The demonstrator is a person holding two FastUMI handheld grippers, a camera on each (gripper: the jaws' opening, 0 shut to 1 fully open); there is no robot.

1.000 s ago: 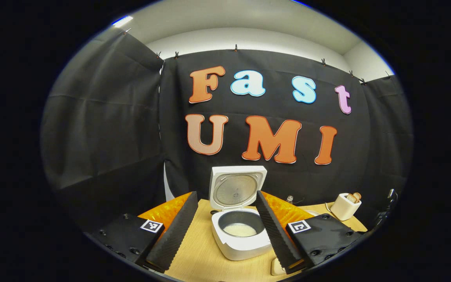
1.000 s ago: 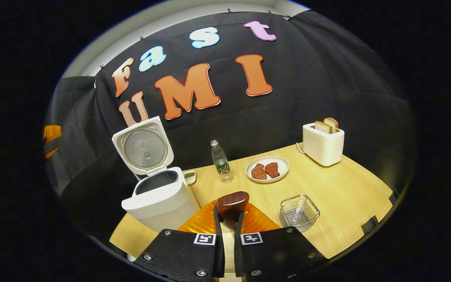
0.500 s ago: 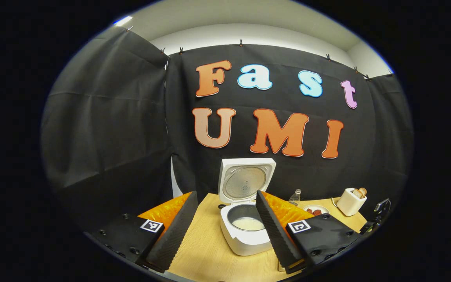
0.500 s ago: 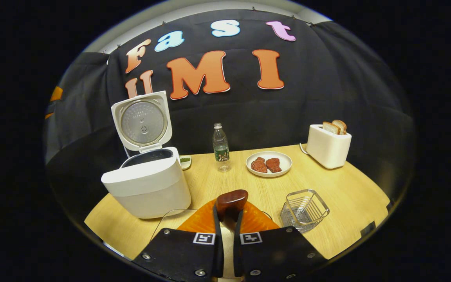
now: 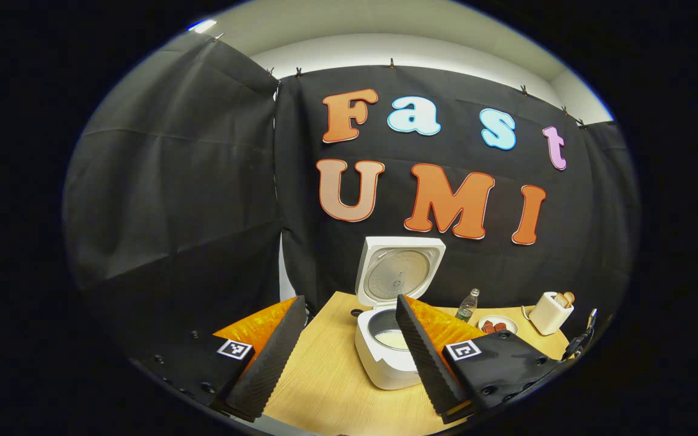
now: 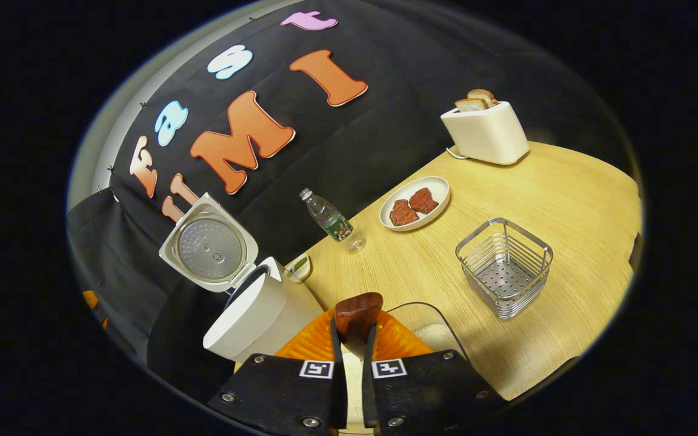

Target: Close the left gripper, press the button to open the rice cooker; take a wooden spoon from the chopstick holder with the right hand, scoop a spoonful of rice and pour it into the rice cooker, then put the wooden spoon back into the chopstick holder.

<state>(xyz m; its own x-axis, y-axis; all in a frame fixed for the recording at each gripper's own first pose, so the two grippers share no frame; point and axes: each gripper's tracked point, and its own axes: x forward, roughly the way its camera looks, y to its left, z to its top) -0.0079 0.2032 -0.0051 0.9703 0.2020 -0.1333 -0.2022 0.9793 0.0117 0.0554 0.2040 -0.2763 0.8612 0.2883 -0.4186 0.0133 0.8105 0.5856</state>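
Since a second ago the right gripper has rolled and swung rightward, so the table now tilts across its view and the wire chopstick holder stands larger and nearer the middle. The rice cooker has slid to the lower left of that view. The left gripper has drawn back; the cooker has shifted rightward between its fingers and looks smaller.

Nearest, the right gripper's fingers stand narrow, pressed on the handle of the wooden spoon, whose dark bowl sits just past the fingertips. Whether any rice is left in the bowl cannot be told. Beneath the gripper lies the rim of a clear rice container with white grains. The left gripper's fingers stand wide apart, holding nothing.

Judgement: rice lies in the cooker's pot and its lid stands raised, so the pour looks done; the step in hand is returning the spoon to the holder, which stands empty, ahead and to the right.

Farther off: a water bottle, a plate of reddish pieces, and a toaster with bread.

Writing: the square black-and-white markers on the gripper bodies carry no words. The bottle's label is too small to read
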